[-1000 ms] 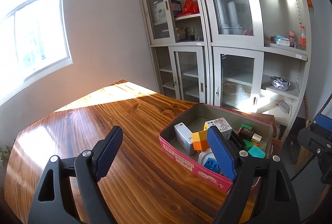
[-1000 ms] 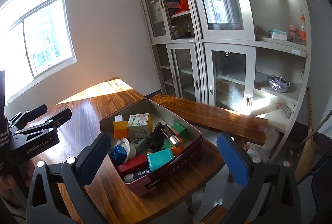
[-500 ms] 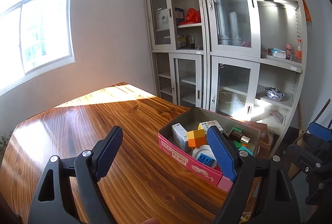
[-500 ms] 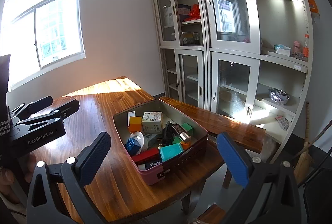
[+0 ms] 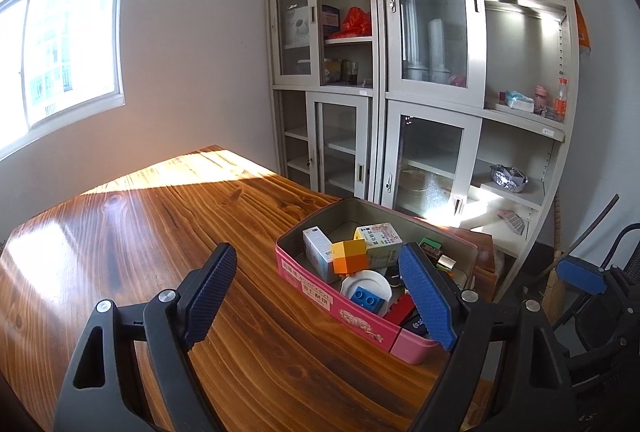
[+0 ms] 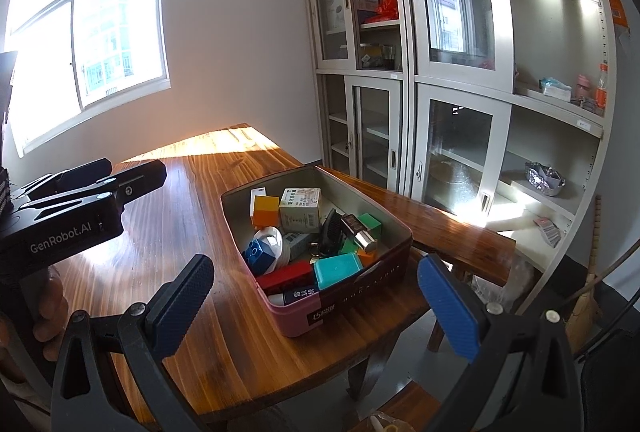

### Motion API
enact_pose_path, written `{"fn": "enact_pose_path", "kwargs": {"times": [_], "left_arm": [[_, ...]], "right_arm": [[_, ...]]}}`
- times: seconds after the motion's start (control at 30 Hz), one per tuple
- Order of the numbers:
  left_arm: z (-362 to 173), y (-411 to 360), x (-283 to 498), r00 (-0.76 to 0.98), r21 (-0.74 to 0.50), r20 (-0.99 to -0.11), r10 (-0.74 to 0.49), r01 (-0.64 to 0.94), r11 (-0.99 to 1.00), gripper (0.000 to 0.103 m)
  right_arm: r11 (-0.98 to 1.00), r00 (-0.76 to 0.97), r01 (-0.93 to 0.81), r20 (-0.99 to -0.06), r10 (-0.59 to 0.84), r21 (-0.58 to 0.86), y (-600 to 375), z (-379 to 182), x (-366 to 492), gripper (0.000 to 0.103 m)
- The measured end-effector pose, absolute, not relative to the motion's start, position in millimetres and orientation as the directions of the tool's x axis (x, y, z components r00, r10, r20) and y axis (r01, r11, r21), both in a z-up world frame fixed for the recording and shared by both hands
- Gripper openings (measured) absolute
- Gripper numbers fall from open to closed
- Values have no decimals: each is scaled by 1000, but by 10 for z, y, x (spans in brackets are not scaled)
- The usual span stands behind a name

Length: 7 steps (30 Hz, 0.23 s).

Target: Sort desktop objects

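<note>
A pink tin box (image 5: 316,292) (image 6: 352,296) stands near the right end of the wooden table (image 5: 140,232) (image 6: 180,216). It holds several small things: an orange-yellow cube (image 5: 350,257) (image 6: 265,210), a blue brick (image 5: 366,299) (image 6: 256,254), a white medicine carton (image 5: 378,244) (image 6: 300,208), a teal block (image 6: 338,269), a white dish (image 6: 272,240). My left gripper (image 5: 320,296) is open and empty, above the table beside the box. My right gripper (image 6: 320,304) is open and empty, held back from the box's near corner.
Grey glass-door cabinets (image 5: 420,72) (image 6: 440,52) stand behind the table. A wooden bench (image 6: 440,228) runs beside the table's right end. A window (image 5: 60,44) is at the left. A chair (image 5: 600,296) and a broom (image 6: 588,296) are at the right.
Both grippers have drawn back and risen, so the box looks smaller and farther off. Both stay open and empty. The box and its contents have not moved.
</note>
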<state>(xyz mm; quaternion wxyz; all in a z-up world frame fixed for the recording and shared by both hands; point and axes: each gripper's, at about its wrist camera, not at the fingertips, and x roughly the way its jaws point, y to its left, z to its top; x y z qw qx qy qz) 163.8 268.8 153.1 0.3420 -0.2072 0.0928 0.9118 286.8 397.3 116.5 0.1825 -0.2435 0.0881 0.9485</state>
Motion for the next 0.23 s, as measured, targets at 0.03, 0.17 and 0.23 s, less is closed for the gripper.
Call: {"fn": "enact_pose_path", "kwargs": {"times": [0.03,0.17,0.23], "left_arm": [[1526,2697,1642,-682,30,-439,585,-661,-749,86],[1513,2727,1652,-693,48,-430,579,-658,-751,86],[1494,2740,1633,-681,48,-443,583,-667,-743,86]], "right_arm": [[-918,-814,-389,-498,299,84,3985,1150,2864,102],[-915,-811,-389,-511,286,104,4016,1094,2853,102],[-914,-810,-388,-516,279,115,4020,1072,2842,102]]}}
